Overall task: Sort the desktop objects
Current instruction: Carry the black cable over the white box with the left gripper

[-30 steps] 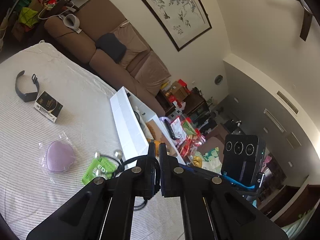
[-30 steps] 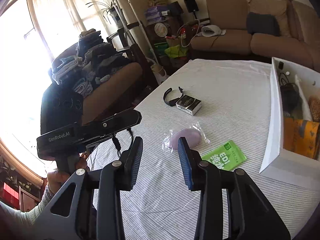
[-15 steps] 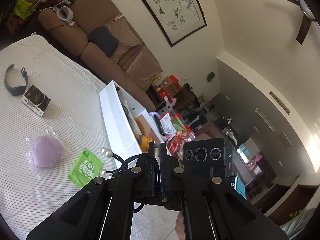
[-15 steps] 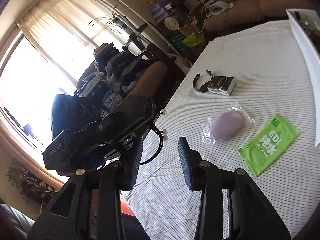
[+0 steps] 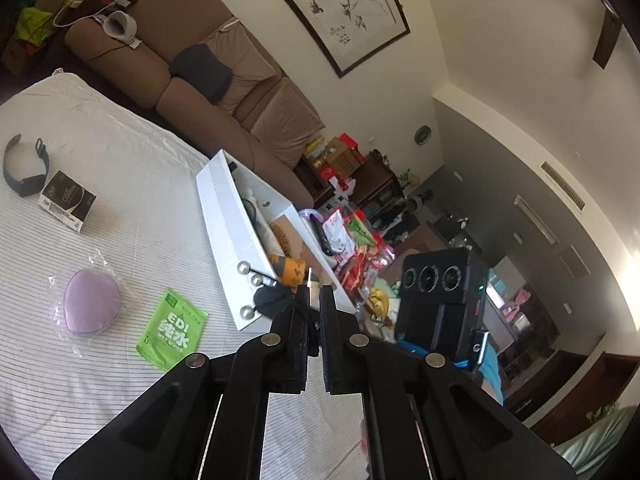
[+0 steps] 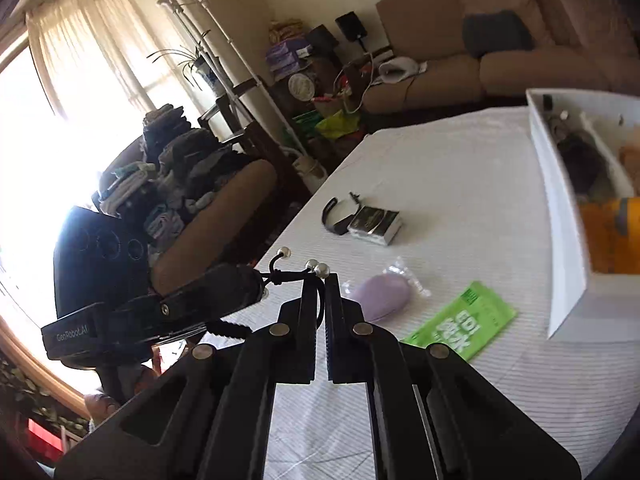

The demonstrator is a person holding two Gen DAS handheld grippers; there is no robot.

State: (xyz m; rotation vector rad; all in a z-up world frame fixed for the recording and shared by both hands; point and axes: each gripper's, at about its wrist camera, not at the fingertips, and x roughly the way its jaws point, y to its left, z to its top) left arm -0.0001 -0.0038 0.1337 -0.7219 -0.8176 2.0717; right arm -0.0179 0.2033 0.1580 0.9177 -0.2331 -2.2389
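Now the right tongs (image 6: 321,280), spread a second ago, have pinched the black cord with silver beads (image 6: 288,274), which the left tongs (image 5: 314,300) also clamp; it stretches sideways between them above the striped tabletop (image 6: 460,184)

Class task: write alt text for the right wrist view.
The right gripper is shut on a black cord with silver beads, which the left gripper also holds, above a white-clothed table bearing a purple pouch, a green packet and a white box.
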